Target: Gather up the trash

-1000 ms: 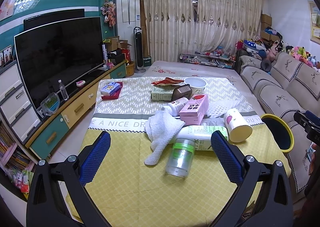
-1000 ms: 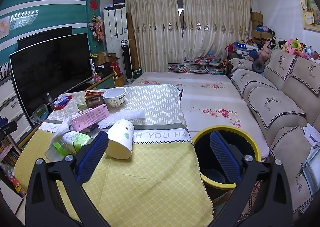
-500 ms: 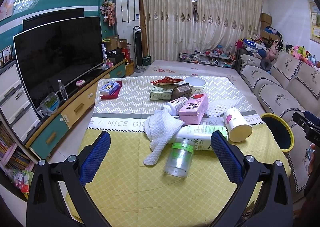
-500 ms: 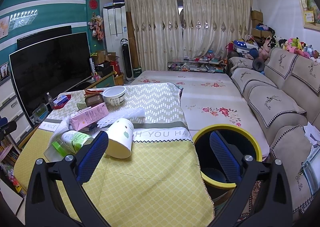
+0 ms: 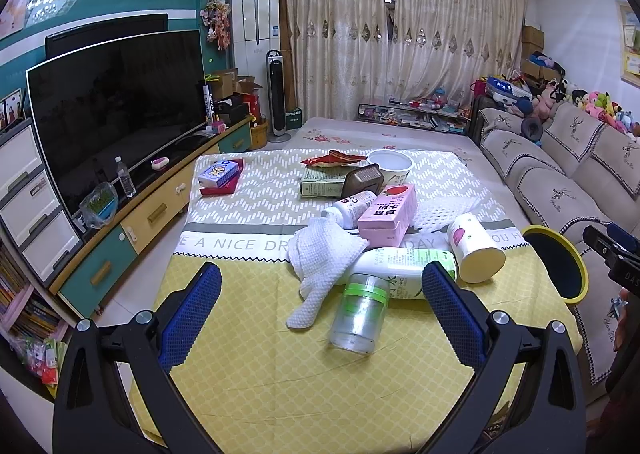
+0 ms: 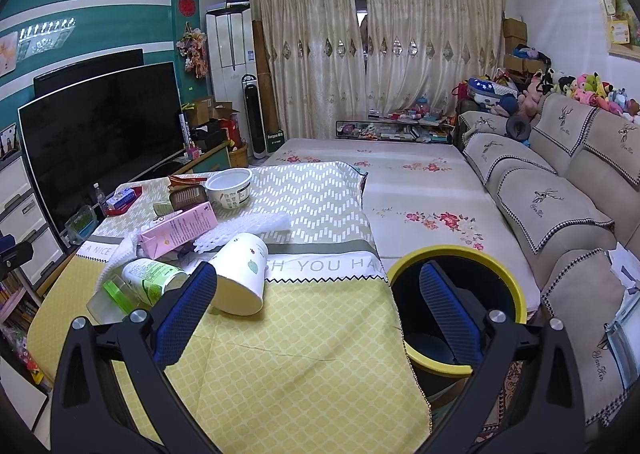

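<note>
A large curved television (image 5: 114, 110) is being displayed on a teal-and-yellow cabinet (image 5: 132, 222) along the left wall, a small water bottle (image 5: 126, 182) being stood in front of it. Cream curtains (image 6: 384, 50) are being kept drawn across the far window, with a white floor-standing air conditioner (image 5: 256, 50) and a tower fan (image 5: 278, 94) beside them. Plush toys (image 6: 592, 88) are being heaped along the back of a beige sofa (image 6: 560, 190) at right.

Black left gripper (image 5: 320, 306) (silver screws), blue-padded jaws.
</note>
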The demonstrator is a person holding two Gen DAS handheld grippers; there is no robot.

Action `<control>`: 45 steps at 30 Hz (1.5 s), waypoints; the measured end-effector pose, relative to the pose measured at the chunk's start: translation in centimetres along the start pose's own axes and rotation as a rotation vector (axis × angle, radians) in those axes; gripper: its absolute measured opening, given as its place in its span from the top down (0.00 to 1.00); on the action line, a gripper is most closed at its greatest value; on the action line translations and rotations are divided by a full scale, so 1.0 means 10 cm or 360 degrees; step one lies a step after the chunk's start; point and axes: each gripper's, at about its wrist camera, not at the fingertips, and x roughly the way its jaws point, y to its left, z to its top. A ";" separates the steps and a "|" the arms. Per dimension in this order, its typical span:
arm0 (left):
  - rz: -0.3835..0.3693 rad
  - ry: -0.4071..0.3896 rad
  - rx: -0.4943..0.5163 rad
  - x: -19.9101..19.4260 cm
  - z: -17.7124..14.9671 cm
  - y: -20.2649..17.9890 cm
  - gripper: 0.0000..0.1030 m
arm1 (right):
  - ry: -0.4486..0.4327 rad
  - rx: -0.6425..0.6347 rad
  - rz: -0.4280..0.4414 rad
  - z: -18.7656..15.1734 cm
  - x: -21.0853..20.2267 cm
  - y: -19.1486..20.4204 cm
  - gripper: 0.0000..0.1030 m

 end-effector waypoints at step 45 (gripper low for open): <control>0.0005 0.0034 0.0005 0.06 -0.01 0.04 0.04 | 0.0039 0.0001 0.0014 -0.04 0.12 0.05 0.06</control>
